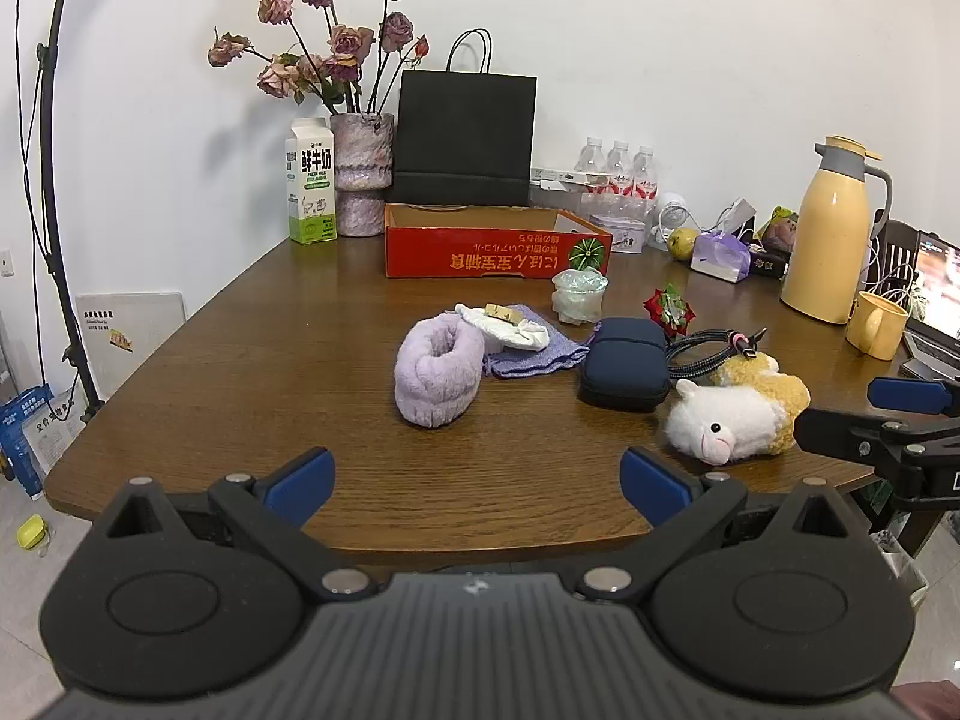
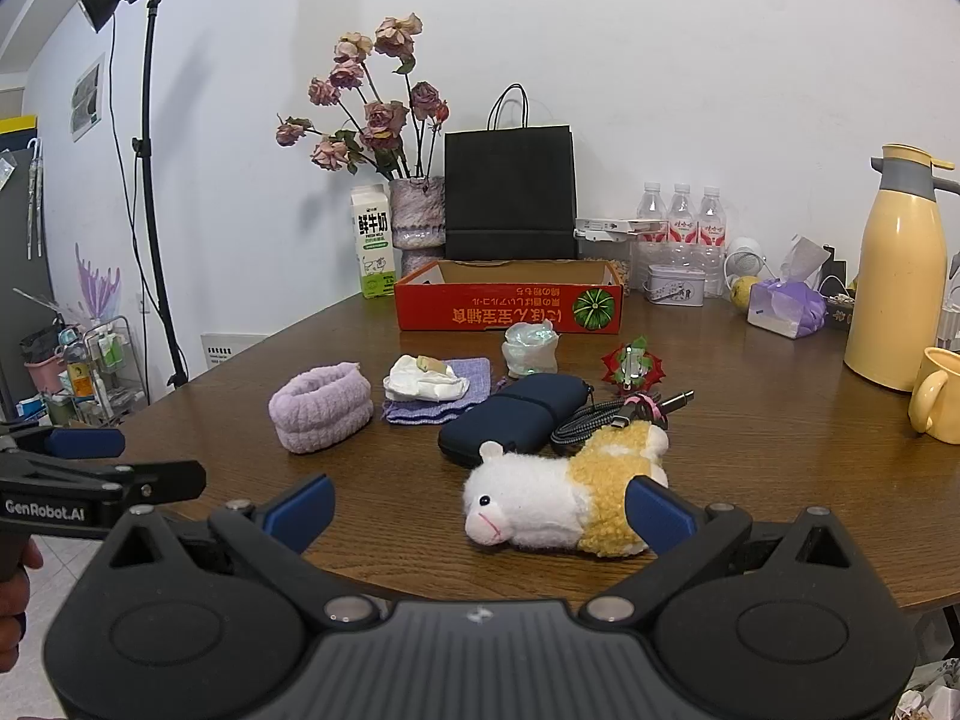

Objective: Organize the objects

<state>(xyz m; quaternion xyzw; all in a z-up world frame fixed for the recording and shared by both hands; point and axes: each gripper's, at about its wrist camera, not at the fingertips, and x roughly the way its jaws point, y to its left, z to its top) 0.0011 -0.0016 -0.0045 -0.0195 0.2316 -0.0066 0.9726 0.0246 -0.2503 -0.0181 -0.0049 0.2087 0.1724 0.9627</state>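
A white and yellow plush alpaca lies near the table's front edge. Behind it are a dark blue zip case, a coiled black cable, a purple fluffy band, a purple cloth with a white wad on it, a pale cup and a red and green ornament. An open red box stands behind. My left gripper is open and empty at the front edge. My right gripper is open, with the alpaca between its fingers.
At the back stand a milk carton, a vase of dried roses, a black paper bag and water bottles. A yellow thermos, a yellow mug and a tissue pack stand at the right. A light stand is left of the table.
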